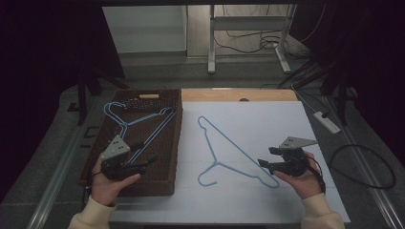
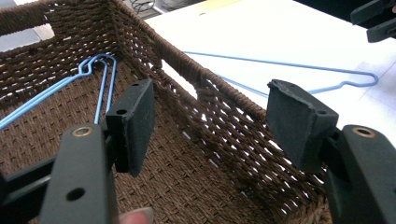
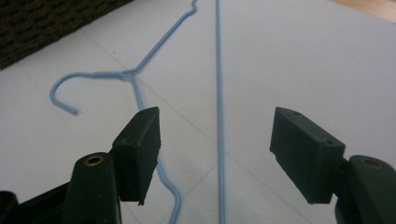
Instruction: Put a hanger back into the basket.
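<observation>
High view: white table point(image 1: 267, 119) bears wicker basket point(image 1: 167, 143), blue hanger point(image 1: 229, 152); dim room

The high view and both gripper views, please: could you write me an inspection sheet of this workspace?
Surface: white sheet over a wooden table.
Job's things: blue wire hanger flat on the sheet; more blue hangers inside the brown woven basket.
Clutter: nothing seen.
Grippers: left gripper open over the basket; right gripper open above the hanger's corner.
Cables: black cable loop and power strip on the floor at right.
Surroundings: dark room, table legs beyond.
</observation>
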### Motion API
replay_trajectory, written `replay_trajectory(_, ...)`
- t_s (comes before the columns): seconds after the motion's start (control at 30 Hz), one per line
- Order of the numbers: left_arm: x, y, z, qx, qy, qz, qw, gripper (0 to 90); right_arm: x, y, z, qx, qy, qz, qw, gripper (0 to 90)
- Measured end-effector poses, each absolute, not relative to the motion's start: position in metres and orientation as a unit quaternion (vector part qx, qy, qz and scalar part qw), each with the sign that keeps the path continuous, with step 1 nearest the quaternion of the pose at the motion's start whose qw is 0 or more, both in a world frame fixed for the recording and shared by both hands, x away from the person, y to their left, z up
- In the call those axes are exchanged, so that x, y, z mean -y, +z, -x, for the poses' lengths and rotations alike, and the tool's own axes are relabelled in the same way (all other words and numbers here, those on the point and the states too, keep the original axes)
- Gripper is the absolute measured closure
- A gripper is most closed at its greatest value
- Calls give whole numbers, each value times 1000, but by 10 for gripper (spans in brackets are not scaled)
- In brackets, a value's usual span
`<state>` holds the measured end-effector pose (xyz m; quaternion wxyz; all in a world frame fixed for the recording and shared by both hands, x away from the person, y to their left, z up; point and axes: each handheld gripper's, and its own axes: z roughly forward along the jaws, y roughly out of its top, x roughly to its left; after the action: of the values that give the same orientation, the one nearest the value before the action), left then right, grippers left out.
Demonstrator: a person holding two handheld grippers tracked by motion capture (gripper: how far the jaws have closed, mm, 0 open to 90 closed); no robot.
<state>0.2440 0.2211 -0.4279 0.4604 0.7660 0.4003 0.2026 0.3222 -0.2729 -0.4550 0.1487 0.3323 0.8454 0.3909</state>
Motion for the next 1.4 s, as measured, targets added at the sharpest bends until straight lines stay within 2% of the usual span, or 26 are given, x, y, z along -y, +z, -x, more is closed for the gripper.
replay_trajectory(0.37, -219, -431, -246, -388, 199, -771, 464, 334, 240, -466, -331, -897, 319, -288, 102, 333)
replay_trajectory(0.83, -216, -430, -247, -384, 198, -774, 463, 333, 193, -477, -343, -934, 247, -249, 65, 332)
replay_trajectory(1.4, -209, -437, -247, -385, 197, -781, 451, 333, 159, -489, -365, -961, 175, -210, 52, 483)
